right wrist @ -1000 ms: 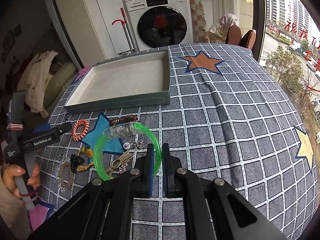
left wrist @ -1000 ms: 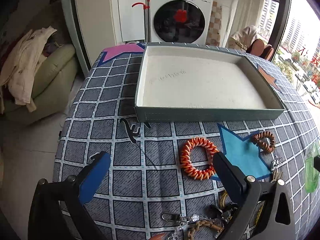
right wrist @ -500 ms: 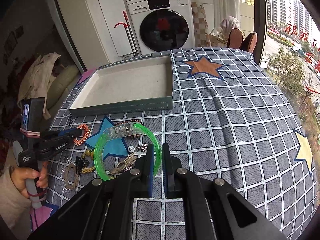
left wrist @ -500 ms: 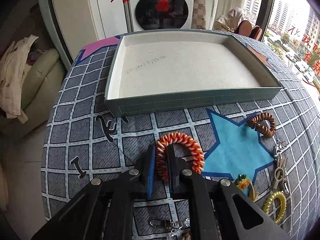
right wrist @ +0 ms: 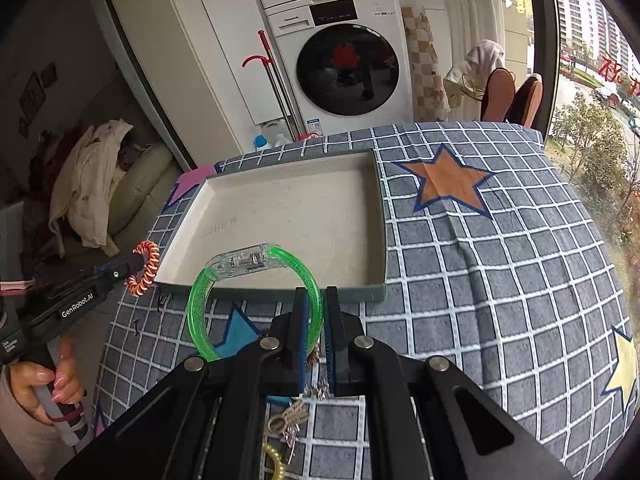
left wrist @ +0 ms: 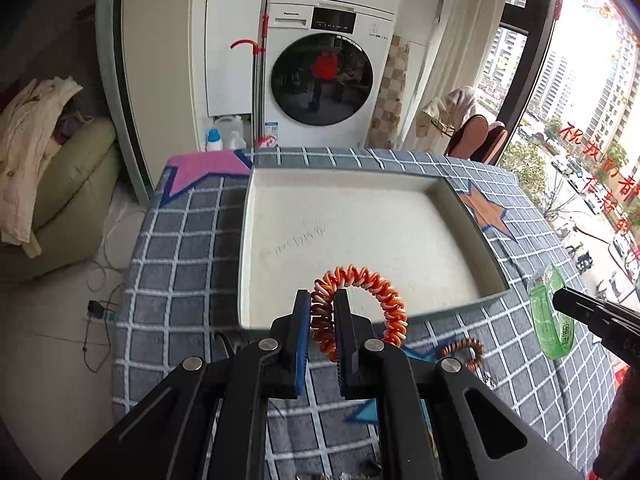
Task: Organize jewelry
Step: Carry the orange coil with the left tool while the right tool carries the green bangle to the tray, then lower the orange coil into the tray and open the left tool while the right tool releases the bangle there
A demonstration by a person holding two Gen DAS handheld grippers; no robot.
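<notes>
Left wrist view: the left tool [left wrist: 323,312] pinches an orange-and-white coil bracelet [left wrist: 360,304] at lower centre, raised off the checked surface [left wrist: 180,240]. Beyond it lies the shallow tray [left wrist: 472,220], mid-frame. Right wrist view: the right tool [right wrist: 316,312] pinches a green bangle [right wrist: 200,300] at lower centre, before the tray's near wall.

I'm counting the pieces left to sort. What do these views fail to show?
- Loose pile of keyrings and charms, right wrist view: mostly hidden behind the right tongs.
- Yellow coil band: cut off by the bottom edge.
- Brown coiled bracelet, left wrist view: partly behind the left tongs.
</notes>
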